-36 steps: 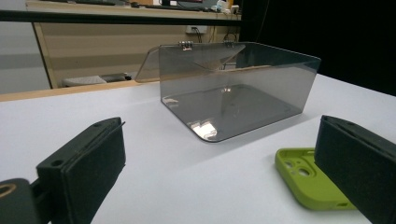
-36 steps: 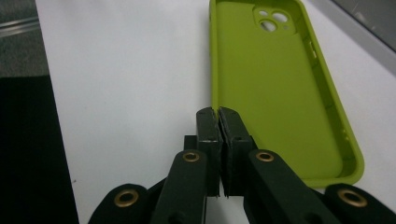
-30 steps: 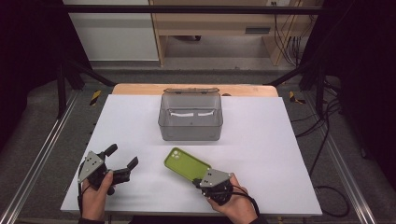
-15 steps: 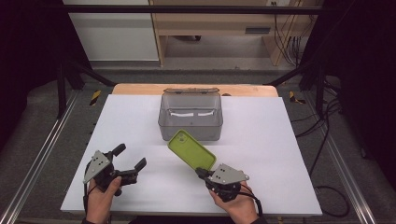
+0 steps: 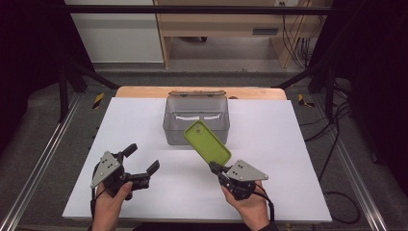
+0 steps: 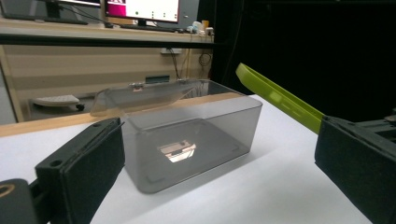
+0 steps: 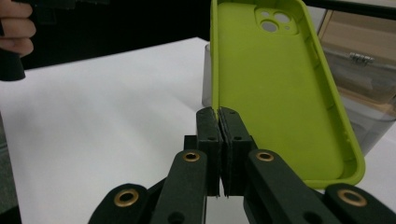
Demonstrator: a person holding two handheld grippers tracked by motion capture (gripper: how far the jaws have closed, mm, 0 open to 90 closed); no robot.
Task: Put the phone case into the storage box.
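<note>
The right gripper (image 5: 215,168) pinched the edge of a lime-green phone case (image 5: 207,141), raised above the white table (image 5: 288,144) before a clear grey plastic box (image 5: 196,121); the left gripper (image 5: 142,161) gaped, holding nothing.

Both grippers are black, and each carries a grey three-cornered plate dotted with small holes on top. The left gripper (image 5: 140,162) has thick jaws faced with flat black pads. The right gripper (image 7: 218,121) has black linkage arms with brass-coloured rivets at the joints. A black cable trails past each wrist.
</note>
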